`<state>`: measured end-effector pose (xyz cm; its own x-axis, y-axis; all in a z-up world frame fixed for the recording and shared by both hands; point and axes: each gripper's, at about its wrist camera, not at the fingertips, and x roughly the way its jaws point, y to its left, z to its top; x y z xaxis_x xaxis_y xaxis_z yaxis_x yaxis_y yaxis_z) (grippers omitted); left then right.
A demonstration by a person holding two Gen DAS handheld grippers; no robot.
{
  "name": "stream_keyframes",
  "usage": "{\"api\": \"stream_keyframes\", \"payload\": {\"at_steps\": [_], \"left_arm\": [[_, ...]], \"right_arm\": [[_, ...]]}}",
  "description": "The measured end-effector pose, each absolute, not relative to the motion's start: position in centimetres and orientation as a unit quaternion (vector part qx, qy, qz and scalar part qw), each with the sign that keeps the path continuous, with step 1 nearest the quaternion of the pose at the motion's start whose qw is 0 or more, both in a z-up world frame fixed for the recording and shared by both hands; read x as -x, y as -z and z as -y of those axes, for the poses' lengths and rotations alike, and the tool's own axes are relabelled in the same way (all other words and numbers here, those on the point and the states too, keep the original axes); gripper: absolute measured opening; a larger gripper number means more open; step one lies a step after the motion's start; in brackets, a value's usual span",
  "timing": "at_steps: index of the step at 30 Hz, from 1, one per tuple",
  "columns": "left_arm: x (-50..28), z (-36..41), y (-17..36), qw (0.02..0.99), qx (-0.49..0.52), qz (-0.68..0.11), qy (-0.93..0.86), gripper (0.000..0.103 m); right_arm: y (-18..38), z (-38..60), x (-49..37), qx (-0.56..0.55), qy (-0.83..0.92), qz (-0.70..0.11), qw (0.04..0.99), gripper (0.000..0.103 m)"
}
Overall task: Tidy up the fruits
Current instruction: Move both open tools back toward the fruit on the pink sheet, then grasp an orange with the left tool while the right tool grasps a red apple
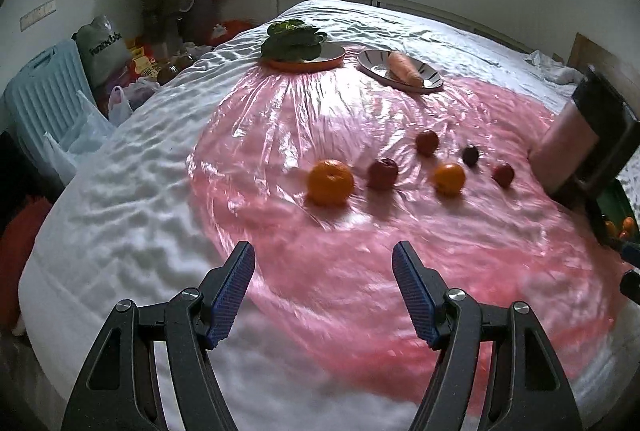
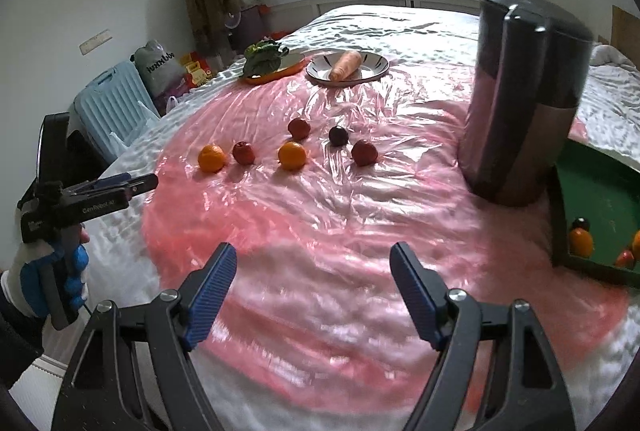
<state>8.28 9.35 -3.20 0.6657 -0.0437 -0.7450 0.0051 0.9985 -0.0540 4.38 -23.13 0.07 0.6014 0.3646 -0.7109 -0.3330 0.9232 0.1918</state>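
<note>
Several fruits lie on a pink plastic sheet (image 1: 340,103) on the bed: a large orange (image 1: 331,182), a red apple (image 1: 382,173), a small orange (image 1: 449,178), a red fruit (image 1: 427,142), a dark plum (image 1: 470,155) and a small red fruit (image 1: 503,174). In the right wrist view they show as orange (image 2: 212,158), apple (image 2: 243,152), orange (image 2: 292,155), red fruit (image 2: 299,128), plum (image 2: 338,135), red fruit (image 2: 364,152). A green tray (image 2: 596,191) at the right holds a few fruits. My left gripper (image 1: 324,289) is open and empty, short of the fruits. My right gripper (image 2: 312,291) is open and empty.
A tall dark cylinder (image 2: 520,95) stands beside the green tray. At the back, an orange plate with leafy greens (image 1: 296,41) and a striped plate with a carrot (image 1: 404,68). A blue suitcase (image 1: 44,91) and bags stand left of the bed.
</note>
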Motion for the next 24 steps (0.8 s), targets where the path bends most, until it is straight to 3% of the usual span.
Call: {"api": "stream_keyframes", "payload": {"at_steps": [20, 24], "left_arm": [[-18.5, -7.0, 8.5, 0.889, -0.051, -0.454, -0.006, 0.065], [-18.8, -6.8, 9.2, 0.887, -0.051, -0.458, -0.005, 0.060]], "right_arm": [[4.8, 20.9, -20.3, 0.014, -0.162, -0.448, 0.879, 0.103], [6.4, 20.6, -22.3, 0.015, -0.164, -0.461, 0.872, 0.103]]}}
